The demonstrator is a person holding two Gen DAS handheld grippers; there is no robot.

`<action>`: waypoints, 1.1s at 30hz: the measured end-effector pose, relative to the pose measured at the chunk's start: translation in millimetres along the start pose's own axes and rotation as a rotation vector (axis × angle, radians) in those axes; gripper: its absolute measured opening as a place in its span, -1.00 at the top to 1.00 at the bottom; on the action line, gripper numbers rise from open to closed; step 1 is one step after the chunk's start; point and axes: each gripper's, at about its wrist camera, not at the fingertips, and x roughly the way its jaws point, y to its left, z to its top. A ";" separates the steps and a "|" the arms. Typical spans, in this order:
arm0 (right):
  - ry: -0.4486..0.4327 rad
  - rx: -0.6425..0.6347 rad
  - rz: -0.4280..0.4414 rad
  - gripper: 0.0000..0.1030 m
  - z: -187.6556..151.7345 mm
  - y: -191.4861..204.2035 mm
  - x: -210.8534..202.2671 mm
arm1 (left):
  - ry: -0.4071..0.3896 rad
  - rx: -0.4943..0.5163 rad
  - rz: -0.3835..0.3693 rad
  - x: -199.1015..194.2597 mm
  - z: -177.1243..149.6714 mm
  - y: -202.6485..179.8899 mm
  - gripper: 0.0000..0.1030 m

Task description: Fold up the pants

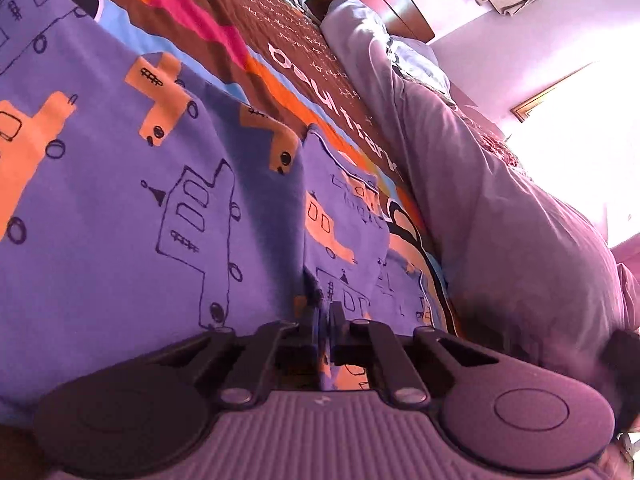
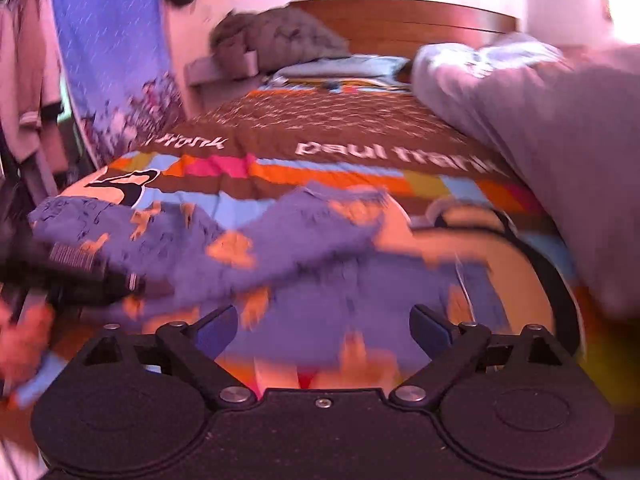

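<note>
Pants (image 2: 224,248) lying on the bedspread (image 2: 320,132), left gripper (image 1: 323,316) pinching them, right gripper (image 2: 324,330) spread wide.

Purple printed pants are sitting near the bed's foot edge; open bedspread is running beyond toward the headboard (image 2: 404,24), a grey duvet (image 2: 540,140) is crowding the right side. Left fingers are pressed together on a pants fold. Right view, blurred, is showing both legs splayed and the left gripper at the left leg; left view is showing only close-up fabric.
</note>
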 end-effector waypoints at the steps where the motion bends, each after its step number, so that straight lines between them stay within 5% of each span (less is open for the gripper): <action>1: 0.019 -0.017 0.030 -0.75 21.9 3.1 17.5 | 0.000 0.000 0.007 1.3 -0.2 0.1 0.91; 5: 0.090 -0.003 0.127 -0.53 100.7 12.0 100.2 | 0.004 -0.003 0.023 3.3 0.4 -0.9 0.91; 8: 0.182 0.034 0.108 -0.30 142.3 28.2 166.4 | 0.005 -0.008 0.029 4.3 0.7 -0.5 0.91; 14: 0.432 -0.017 -0.135 -0.19 169.2 62.3 254.3 | 0.007 -0.017 0.026 4.4 0.6 0.2 0.91; 18: 0.491 -0.074 -0.215 0.34 157.5 70.0 274.7 | 0.008 -0.020 0.027 3.0 0.3 0.2 0.95; 19: 0.492 -0.065 -0.209 0.36 153.2 69.0 274.8 | 0.007 -0.016 0.036 2.4 0.0 -1.1 0.96; 22: 0.455 -0.095 -0.199 0.93 150.4 65.8 266.3 | -0.010 0.024 0.083 -0.1 -1.4 -10.7 0.98; 26: 0.345 -0.060 -0.169 0.98 161.0 47.5 230.4 | -0.020 0.140 0.155 -3.0 -4.0 -37.8 1.00; 33: 0.091 0.096 -0.180 1.00 148.9 -24.2 99.0 | -0.073 0.445 0.249 -8.3 -28.3 -94.9 1.00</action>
